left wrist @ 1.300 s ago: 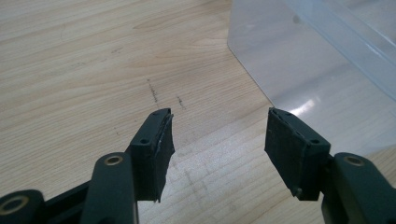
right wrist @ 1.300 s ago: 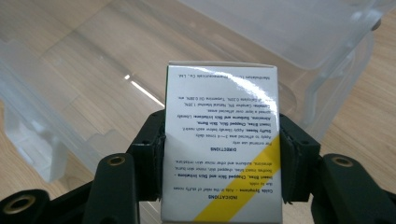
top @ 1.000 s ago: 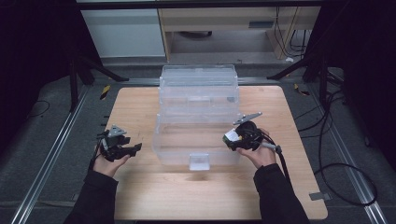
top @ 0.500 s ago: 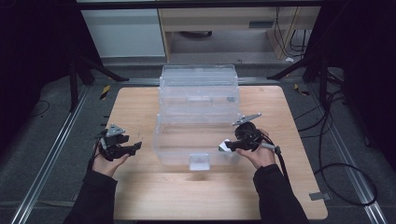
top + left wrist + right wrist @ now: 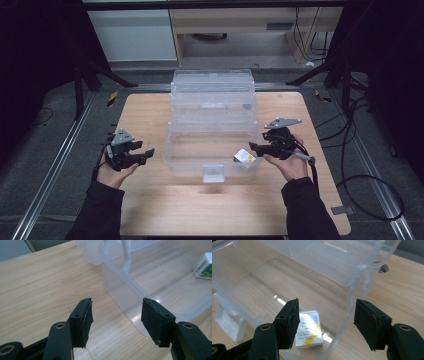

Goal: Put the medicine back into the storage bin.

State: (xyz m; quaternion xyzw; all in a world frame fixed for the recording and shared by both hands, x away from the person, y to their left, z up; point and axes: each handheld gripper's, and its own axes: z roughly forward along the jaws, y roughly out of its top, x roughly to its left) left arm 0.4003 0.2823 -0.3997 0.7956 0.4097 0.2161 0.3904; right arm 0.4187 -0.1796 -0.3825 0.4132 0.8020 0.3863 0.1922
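Clear plastic box (image 5: 212,150) set in the middle of the wooden surface (image 5: 150,112), tiered, with further clear trays stepped up behind the front compartment. Small white carton (image 5: 244,157) with green and yellow print lying flat on the floor of that front compartment, close to its right-hand wall; seen again in the right gripper view (image 5: 309,330), just inside the clear wall, and far off in the left gripper view (image 5: 203,268). Right tongs (image 5: 256,147) held in the right hand (image 5: 290,162) at the box's right side, tips about over the rim; jaws spread and just lately widened, nothing pinched, the carton below and beyond them rather than between the pads. In the right gripper view (image 5: 325,323), the clear wall running up between the two black jaws, apparently untouched by either, though the transparent plastic makes that hard to judge. Left tongs (image 5: 146,152) held in the left hand (image 5: 112,172) just left of the box, apart from it, pointing toward its left wall; jaws spread, having just narrowed a little, with nothing between them. In the left gripper view (image 5: 116,316), bare wood and the box's rounded near corner beyond the gap.
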